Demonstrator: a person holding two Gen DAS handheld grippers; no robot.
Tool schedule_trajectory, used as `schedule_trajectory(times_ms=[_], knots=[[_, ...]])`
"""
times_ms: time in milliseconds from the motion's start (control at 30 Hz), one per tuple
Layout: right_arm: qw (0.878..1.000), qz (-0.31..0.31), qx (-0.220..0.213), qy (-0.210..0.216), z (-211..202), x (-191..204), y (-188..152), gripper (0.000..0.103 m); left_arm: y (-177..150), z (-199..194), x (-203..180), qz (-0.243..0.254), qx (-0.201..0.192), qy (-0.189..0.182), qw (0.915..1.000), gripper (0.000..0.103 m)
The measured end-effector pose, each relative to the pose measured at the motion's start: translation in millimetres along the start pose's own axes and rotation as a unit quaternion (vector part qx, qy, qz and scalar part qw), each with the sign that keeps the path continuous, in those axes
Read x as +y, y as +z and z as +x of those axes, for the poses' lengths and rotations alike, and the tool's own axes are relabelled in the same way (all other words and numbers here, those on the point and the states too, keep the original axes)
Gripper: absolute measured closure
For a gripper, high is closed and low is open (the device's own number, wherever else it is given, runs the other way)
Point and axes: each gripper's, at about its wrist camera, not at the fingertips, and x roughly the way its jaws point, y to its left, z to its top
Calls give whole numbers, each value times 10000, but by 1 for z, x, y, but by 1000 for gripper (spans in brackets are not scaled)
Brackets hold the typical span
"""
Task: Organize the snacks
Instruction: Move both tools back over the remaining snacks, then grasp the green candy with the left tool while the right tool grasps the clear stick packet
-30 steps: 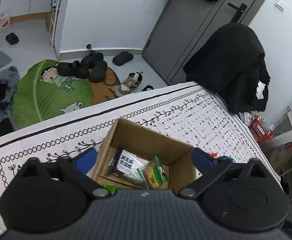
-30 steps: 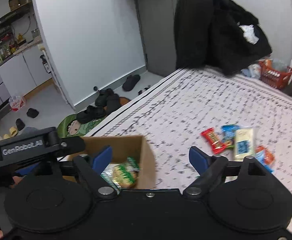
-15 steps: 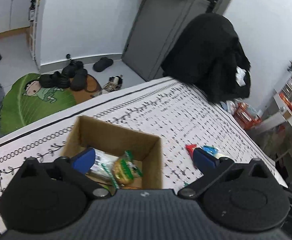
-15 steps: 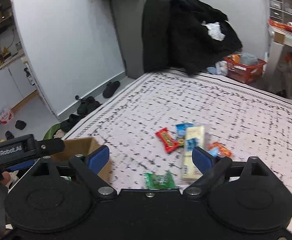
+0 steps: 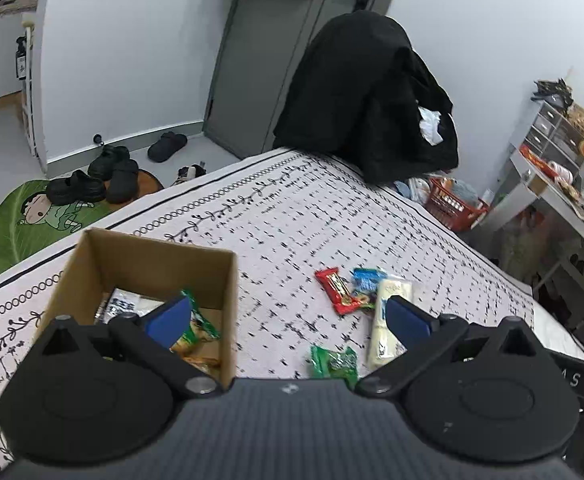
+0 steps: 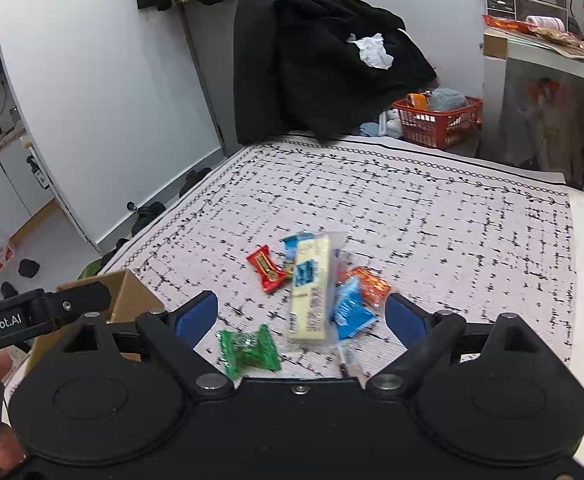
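Note:
A brown cardboard box point(image 5: 147, 258) sits on the patterned tablecloth and holds several snack packets. To its right lie loose snacks: a red bar point(image 5: 338, 291), a blue packet point(image 5: 366, 280), a long pale yellow packet point(image 5: 388, 316) and a green candy point(image 5: 334, 364). My left gripper point(image 5: 287, 318) is open and empty, above the box's right wall. My right gripper point(image 6: 302, 314) is open and empty, just above the snack pile: green candy point(image 6: 249, 350), pale yellow packet point(image 6: 312, 288), red bar point(image 6: 265, 268), blue packet point(image 6: 352, 312), orange packet point(image 6: 372, 284). The box corner point(image 6: 131, 292) shows at left.
A chair draped with a black coat point(image 6: 324, 60) stands at the table's far edge. A red basket point(image 6: 440, 120) and a cluttered shelf point(image 5: 560, 160) are at the right. Shoes and a green mat point(image 5: 51, 212) lie on the floor at left.
Both grippers have swung right, away from the box toward the loose snacks. The box has slid left in both views and the snack pile now lies between the right gripper's fingers.

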Motion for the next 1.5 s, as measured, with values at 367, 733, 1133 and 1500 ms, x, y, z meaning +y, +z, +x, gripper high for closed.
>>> schedule_trajectory(times_ms=[367,733,1133,1500], knots=[[9991,311,158,-255,8,-39,-21,13,-20,0,-34,449,-171,-51,9988,0],[9935,1006,525,-52,32,-72,-34,18,-39,27,-54,755,151,-207,9968,7],[9914,807,1011,181,60,-67,-44,36,-48,72,-62,677,692,-10,9953,37],[9933,281,1099,198,84,-57,-51,37,-55,118,-59,432,1280,265,9905,38]])
